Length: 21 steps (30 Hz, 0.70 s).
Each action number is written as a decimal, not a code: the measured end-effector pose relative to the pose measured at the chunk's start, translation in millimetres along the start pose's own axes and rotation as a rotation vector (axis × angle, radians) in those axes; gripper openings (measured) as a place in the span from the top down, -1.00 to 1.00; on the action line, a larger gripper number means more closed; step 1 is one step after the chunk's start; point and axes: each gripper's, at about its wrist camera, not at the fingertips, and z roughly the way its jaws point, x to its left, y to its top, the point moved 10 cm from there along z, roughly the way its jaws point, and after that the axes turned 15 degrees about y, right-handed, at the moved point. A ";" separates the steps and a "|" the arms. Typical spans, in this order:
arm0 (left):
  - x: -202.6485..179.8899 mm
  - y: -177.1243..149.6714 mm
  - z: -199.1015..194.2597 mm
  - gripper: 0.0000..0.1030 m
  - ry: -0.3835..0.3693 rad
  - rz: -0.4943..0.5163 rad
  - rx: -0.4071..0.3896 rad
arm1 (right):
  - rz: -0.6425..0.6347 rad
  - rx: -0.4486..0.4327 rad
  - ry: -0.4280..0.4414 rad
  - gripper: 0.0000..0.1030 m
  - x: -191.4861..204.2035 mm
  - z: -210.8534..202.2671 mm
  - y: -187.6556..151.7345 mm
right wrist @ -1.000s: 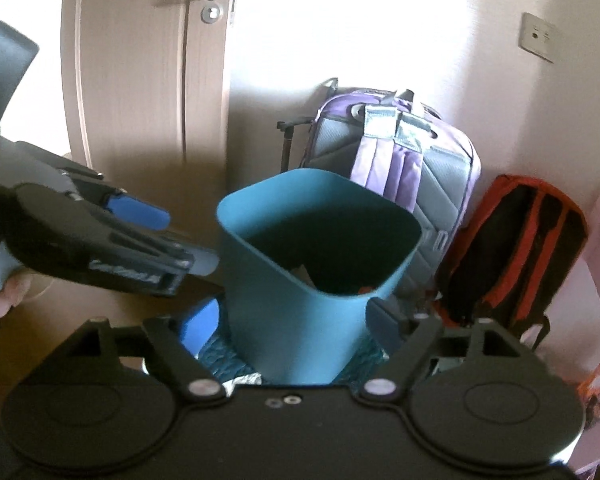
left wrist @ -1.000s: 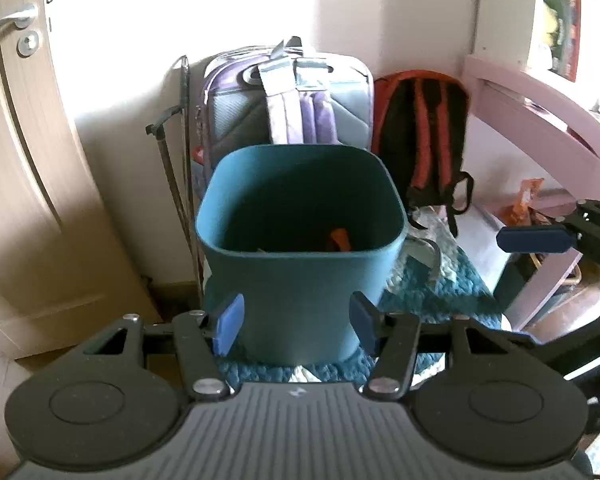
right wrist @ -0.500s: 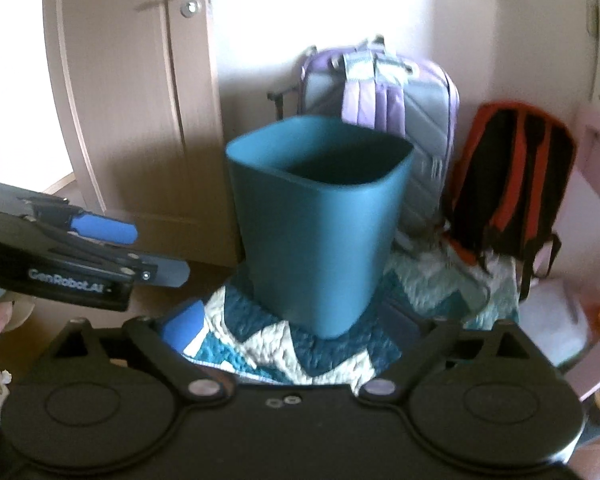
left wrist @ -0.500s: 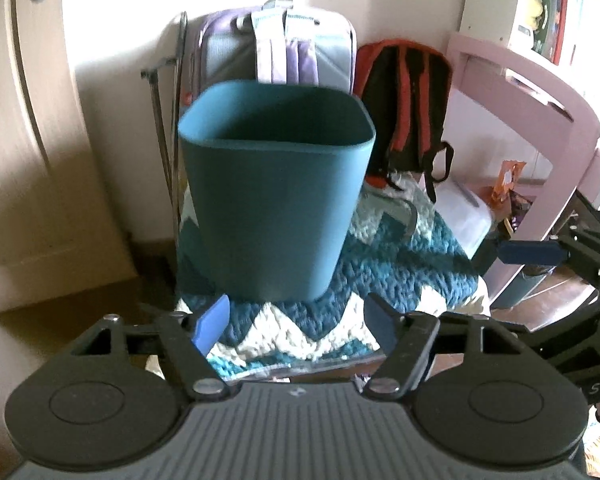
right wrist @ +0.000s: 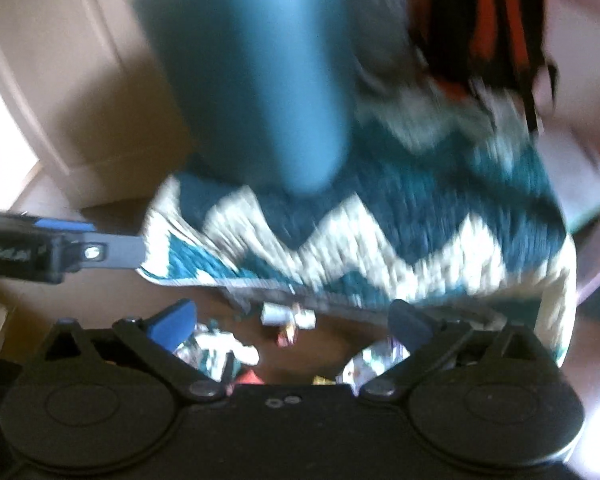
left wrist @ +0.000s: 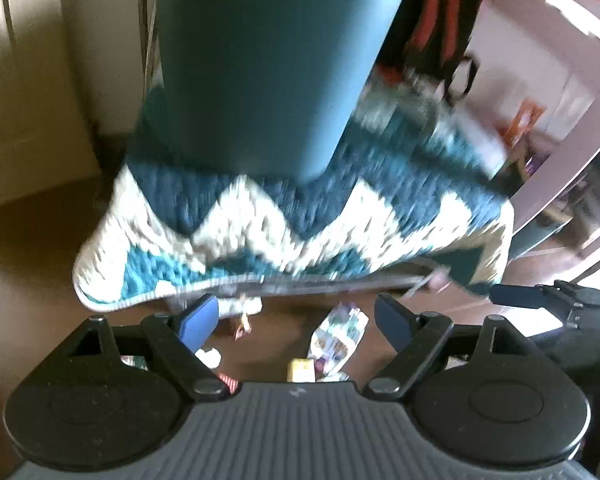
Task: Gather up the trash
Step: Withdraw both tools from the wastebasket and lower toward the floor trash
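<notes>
A teal bin (left wrist: 268, 64) stands on a blue and white zigzag blanket (left wrist: 284, 232); it also shows, blurred, in the right wrist view (right wrist: 260, 80). My left gripper (left wrist: 296, 318) is open and empty, low over the brown floor. Below it lie a printed wrapper (left wrist: 338, 338), a yellow scrap (left wrist: 300, 370) and a white crumpled piece (left wrist: 210, 357). My right gripper (right wrist: 292, 324) is open and empty. Shiny wrappers (right wrist: 216, 350) and a small white piece (right wrist: 286, 314) lie on the floor under it. Both views are motion-blurred.
An orange and black backpack (left wrist: 436, 28) leans behind the blanket. A pink bed frame (left wrist: 556, 92) stands at the right. A pale door (right wrist: 60, 80) is at the left. The left gripper shows in the right wrist view (right wrist: 60, 250).
Both grippers have dropped and tilted down from the bin's rim towards the floor. The bin's opening has left view and the floor trash has come into view.
</notes>
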 end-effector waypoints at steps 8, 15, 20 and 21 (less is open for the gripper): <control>-26.0 -65.0 122.3 -0.66 0.039 0.065 0.184 | 0.226 0.143 -0.102 -0.97 -93.3 85.3 -66.3; -43.9 -119.4 210.0 -0.66 0.076 0.127 0.322 | 0.398 0.304 -0.152 -0.91 -146.3 155.4 -117.6; -56.8 -156.8 260.6 -0.66 0.084 0.159 0.420 | 0.582 0.371 -0.158 -0.88 -177.1 199.0 -153.1; -59.1 -163.9 269.5 -0.66 0.085 0.164 0.438 | 0.614 0.383 -0.163 -0.88 -183.2 207.5 -161.5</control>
